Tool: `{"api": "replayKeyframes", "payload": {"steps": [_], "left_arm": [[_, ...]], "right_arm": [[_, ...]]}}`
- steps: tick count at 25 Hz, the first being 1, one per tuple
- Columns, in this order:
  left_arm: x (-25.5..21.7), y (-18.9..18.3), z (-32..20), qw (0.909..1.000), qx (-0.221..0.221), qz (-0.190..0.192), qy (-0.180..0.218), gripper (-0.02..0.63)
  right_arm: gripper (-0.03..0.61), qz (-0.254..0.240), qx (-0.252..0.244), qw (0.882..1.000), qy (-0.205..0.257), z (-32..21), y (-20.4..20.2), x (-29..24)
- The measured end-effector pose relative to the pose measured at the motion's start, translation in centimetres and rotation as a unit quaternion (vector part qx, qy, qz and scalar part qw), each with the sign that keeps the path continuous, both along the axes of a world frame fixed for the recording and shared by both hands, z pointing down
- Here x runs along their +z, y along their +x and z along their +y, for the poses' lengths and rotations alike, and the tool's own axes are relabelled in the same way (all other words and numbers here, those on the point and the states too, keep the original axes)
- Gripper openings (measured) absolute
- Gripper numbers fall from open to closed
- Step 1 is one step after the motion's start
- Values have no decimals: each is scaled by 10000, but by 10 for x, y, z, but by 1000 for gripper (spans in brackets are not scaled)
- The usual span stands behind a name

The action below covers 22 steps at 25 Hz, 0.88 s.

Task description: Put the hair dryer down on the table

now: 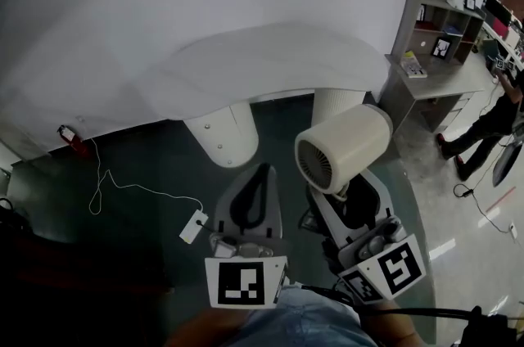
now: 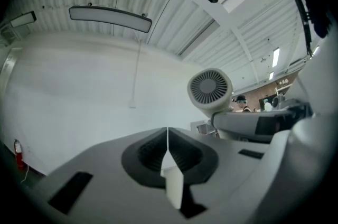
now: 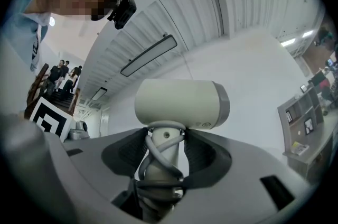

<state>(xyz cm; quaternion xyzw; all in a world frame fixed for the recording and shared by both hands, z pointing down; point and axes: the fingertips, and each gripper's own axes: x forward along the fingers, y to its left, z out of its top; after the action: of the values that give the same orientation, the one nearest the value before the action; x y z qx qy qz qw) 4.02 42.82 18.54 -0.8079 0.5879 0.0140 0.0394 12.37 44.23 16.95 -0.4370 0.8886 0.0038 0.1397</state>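
Cream-coloured cylindrical plastic hair dryer (image 1: 344, 149), its cord wound round the handle, is gripped upright by that handle in the jaws of the right gripper (image 1: 337, 195), short of the white curved desk (image 1: 270, 63). The left gripper (image 1: 258, 178), likewise short of the desk, is closed on nothing.

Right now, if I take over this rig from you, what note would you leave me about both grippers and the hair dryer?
The right gripper has its jaws closed on the handle of the hair dryer; the cord is wound around that handle.
The left gripper has its jaws together, with nothing between them.
The table is ahead of both grippers; the hair dryer is in the air, short of it.
Done: hair dryer in grip.
Left: bring it over the table, set it down, open the jaws.
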Motion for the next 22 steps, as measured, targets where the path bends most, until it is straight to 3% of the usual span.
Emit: {"api": "replayKeyframes", "payload": {"steps": [13, 22], "left_arm": [[-5, -37, -97, 9995, 305, -29, 95, 14], [0, -33, -145, 9994, 352, -37, 28, 14]], "right_arm": [[224, -40, 377, 9991, 191, -91, -34, -9], [224, -31, 384, 9992, 92, -138, -32, -4]]}}
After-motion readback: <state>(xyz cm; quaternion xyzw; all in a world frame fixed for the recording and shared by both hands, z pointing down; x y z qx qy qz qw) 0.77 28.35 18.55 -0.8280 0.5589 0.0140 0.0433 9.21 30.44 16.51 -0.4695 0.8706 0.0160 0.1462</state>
